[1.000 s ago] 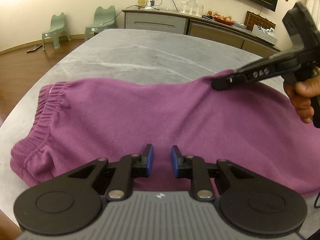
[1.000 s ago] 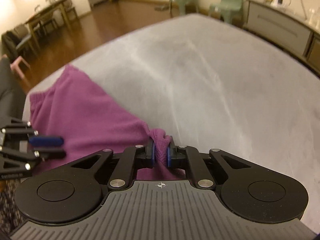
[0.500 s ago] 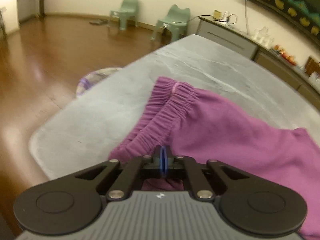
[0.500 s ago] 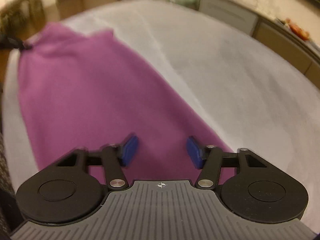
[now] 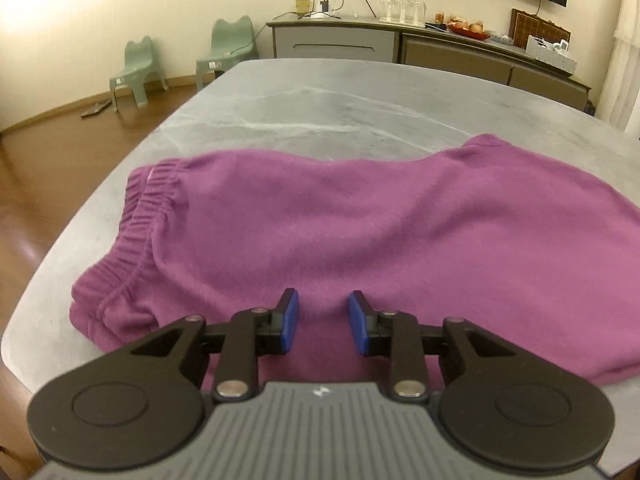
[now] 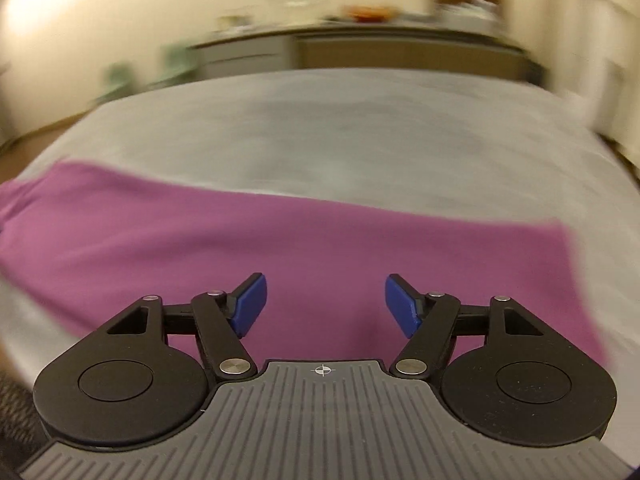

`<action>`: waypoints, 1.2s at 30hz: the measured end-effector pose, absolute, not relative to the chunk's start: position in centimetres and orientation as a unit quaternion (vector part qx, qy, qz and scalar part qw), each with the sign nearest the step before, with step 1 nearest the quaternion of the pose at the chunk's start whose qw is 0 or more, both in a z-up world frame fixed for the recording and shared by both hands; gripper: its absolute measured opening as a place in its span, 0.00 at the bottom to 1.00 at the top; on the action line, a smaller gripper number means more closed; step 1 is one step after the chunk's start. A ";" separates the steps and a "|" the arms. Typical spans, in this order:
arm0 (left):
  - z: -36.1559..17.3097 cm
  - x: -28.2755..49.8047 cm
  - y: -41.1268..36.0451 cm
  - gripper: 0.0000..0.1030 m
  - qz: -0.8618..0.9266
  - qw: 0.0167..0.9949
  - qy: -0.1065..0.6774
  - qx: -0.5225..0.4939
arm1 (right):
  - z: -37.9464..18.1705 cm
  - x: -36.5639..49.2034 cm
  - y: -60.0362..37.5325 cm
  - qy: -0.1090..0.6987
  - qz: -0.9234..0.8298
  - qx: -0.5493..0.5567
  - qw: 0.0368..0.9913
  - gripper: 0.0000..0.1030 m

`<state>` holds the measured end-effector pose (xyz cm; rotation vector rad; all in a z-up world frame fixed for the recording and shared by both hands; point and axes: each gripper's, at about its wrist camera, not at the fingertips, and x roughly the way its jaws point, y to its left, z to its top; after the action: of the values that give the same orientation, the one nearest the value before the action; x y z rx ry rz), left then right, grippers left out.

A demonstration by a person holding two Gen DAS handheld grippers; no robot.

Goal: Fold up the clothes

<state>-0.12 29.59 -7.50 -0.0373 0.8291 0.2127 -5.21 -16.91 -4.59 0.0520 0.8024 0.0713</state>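
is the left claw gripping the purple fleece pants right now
No, the left claw is open above the purple fleece pants, blue pads apart with nothing between them.

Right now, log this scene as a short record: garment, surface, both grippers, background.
garment: purple pants, lying spread on the table, elastic waistband toward the left in the left wrist view
surface: grey marble-look table
left gripper: open, empty, just above the near edge of the pants
right gripper: open wide, empty, over the pants; view blurred
background: two green chairs, sideboard against the wall
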 end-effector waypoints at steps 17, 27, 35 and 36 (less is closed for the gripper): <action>-7.8 4.1 31.2 0.43 0.156 0.911 0.381 -0.002 | -5.5 5.2 -24.5 0.383 0.020 -0.025 0.923 0.65; -5.9 0.3 36.8 0.38 0.195 0.906 0.342 -0.153 | -3.7 0.8 -26.4 0.369 -0.001 0.016 0.929 0.64; -5.7 -2.6 39.8 0.38 0.258 0.874 0.317 -0.263 | -4.8 0.9 -26.8 0.391 -0.024 0.002 0.920 0.73; -5.6 -3.4 40.6 0.42 0.260 0.868 0.303 -0.295 | -4.6 0.7 -27.1 0.391 -0.033 0.007 0.920 0.71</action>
<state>-3.41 40.63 -5.62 -0.6181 0.6332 0.5445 0.72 -27.10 -4.63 0.0144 0.8031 -0.0675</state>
